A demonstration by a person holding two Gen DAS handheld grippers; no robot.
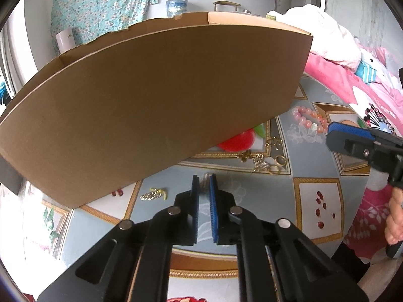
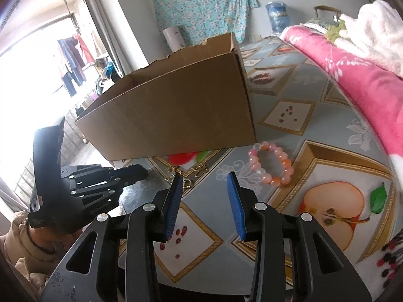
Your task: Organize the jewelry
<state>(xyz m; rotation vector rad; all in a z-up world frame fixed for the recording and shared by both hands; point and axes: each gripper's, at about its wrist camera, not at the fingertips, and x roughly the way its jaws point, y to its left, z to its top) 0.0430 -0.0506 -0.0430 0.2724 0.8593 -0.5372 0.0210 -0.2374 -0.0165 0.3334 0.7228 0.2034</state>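
My left gripper (image 1: 204,182) points down at the table, its jaws shut on a small metallic jewelry piece (image 1: 204,179) pinched at the tips. Left of it lies a gold chain piece (image 1: 153,193); beyond it sits a cluster of gold rings and earrings (image 1: 267,162). A pink bead bracelet (image 1: 309,120) (image 2: 273,166) lies beside the corner of the open cardboard box (image 1: 151,100) (image 2: 171,115). My right gripper (image 2: 205,180) hovers open and empty, the bracelet just ahead to its right. It also shows in the left wrist view, where the right gripper (image 1: 332,134) is near the bracelet.
The table carries a grey-blue cloth (image 2: 289,115) printed with fruit panels. A pink blanket (image 2: 365,80) with white fabric on top borders the right side. In the right wrist view the left gripper (image 2: 144,171) reaches in from the left, with a beige sleeve (image 2: 22,246) below it.
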